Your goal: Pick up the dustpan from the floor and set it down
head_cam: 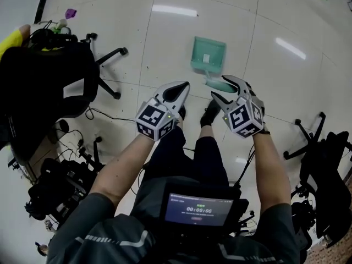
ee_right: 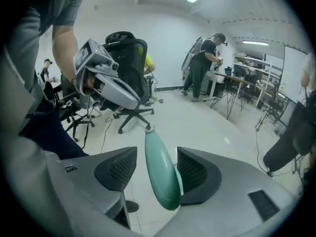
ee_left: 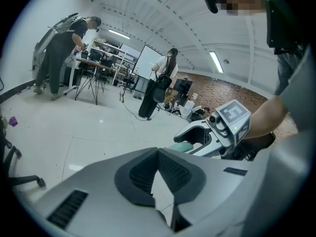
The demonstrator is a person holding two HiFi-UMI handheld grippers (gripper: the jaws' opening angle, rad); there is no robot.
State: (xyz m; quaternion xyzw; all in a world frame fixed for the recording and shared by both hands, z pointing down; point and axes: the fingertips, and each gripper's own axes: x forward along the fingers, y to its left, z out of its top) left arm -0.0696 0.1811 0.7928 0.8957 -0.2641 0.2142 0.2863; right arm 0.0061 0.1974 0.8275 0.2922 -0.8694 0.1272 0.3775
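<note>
Pale glossy floor (head_cam: 165,43) all round, with office chairs (head_cam: 55,76) and cables (head_cam: 104,114) off toward its left and right edges. Starting at the right tool (ee_right: 157,157): spread wide, with the green handle (ee_right: 160,181) of the dustpan (head_cam: 208,55) lying between the pads (ee_right: 118,169). Nearer the pad on the right of that view, clamped by neither, so no hold on anything. From the head view, aimed forward and down over the handle's near end. Just beside it, the left tool (ee_left: 158,154): tips closed together, nothing between them, about level with its partner and clear of the dustpan. Further out, the scoop itself, apparently flat on the floor ahead of the feet (head_cam: 209,113), handle end toward the person, well apart from the chairs. Judged from this: no grip on, nothing lifted. Closing on the handle, raising the pan and putting it down all look yet to be done.
</note>
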